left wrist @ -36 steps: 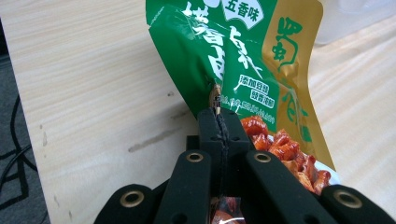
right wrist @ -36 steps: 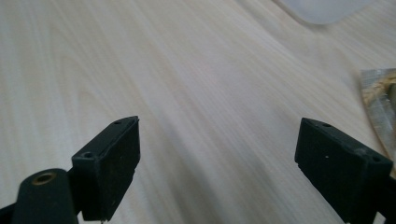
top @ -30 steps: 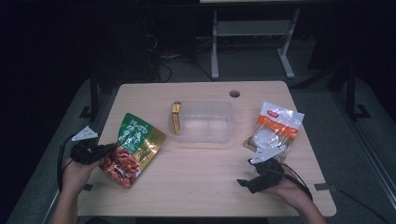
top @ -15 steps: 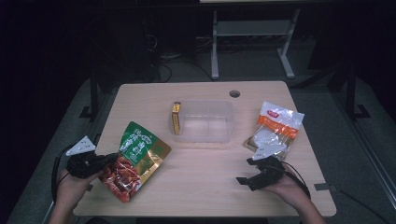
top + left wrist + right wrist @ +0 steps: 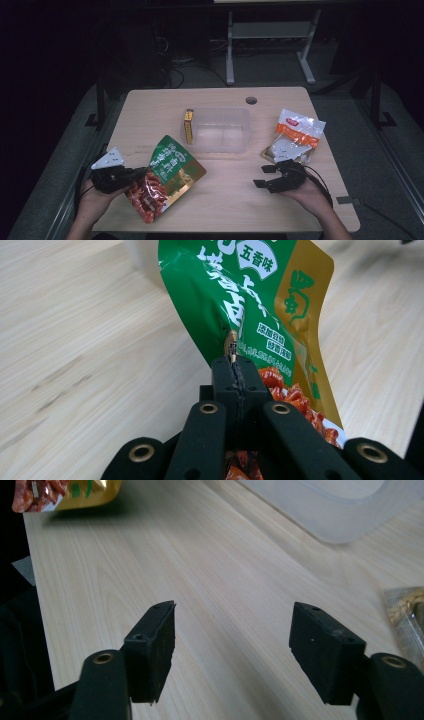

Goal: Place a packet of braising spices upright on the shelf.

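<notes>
High view: left gripper [image 5: 131,175] clamped on the edge of the green snack bag [image 5: 167,176], at the near left of the table [image 5: 150,107]; bag tilted, far end resting on the wood, well short of the clear container [image 5: 218,129]; left gripper view: jaws pressed tight together on the bag [image 5: 250,295], a sliver of its seam poking out above the pads. Right gripper [image 5: 267,176] low over the bare near right, jaws apart and just been closing, nothing between them; right gripper view confirms plain wood in the gap. Judged early: bag grasped, carrying and placing into the container probably left; orange-and-white packet [image 5: 295,139] and small yellow box [image 5: 188,126] untouched.
</notes>
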Motion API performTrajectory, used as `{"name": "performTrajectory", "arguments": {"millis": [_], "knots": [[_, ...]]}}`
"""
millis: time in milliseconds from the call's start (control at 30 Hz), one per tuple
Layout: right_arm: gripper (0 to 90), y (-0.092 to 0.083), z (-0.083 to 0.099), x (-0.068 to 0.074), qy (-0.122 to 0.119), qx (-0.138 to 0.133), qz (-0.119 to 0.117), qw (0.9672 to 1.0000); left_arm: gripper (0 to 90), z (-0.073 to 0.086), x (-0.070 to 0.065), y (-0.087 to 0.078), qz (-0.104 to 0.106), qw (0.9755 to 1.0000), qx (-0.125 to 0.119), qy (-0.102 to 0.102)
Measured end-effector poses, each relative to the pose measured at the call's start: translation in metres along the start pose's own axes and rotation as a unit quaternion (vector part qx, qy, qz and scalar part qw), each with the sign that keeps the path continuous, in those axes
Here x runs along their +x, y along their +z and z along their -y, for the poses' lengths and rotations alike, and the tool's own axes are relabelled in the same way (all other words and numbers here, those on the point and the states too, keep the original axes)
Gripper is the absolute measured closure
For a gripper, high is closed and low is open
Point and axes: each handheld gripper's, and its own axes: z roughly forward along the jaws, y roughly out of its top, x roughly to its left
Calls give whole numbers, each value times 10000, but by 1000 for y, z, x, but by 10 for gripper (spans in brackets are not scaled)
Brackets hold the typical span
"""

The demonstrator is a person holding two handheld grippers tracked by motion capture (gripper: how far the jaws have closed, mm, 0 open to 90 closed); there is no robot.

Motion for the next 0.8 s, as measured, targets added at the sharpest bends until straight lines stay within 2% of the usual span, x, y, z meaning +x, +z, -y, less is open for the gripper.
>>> {"name": "performTrajectory", "arguments": {"millis": [167,300,333,533,633,800], "knots": [[396,-3,-8,0,21,-163,-212,9996,900,-11,-10,14,251,9994,47,215],[412,-2,-16,-1,37,-251,-342,9991,900,-20,-17,27,463,9981,57,410],[423,-2,-17,-1,-31,-262,-375,9990,900,-22,-18,31,504,9978,49,436],[448,-1,-22,1,-94,-263,-503,9983,900,-39,-25,50,727,9949,68,690],[455,-1,-25,1,-130,-366,-600,9974,900,-49,-28,58,815,9931,55,840],[458,-2,-35,2,-194,-459,-681,9964,900,-61,-30,70,992,9903,56,973]]}}
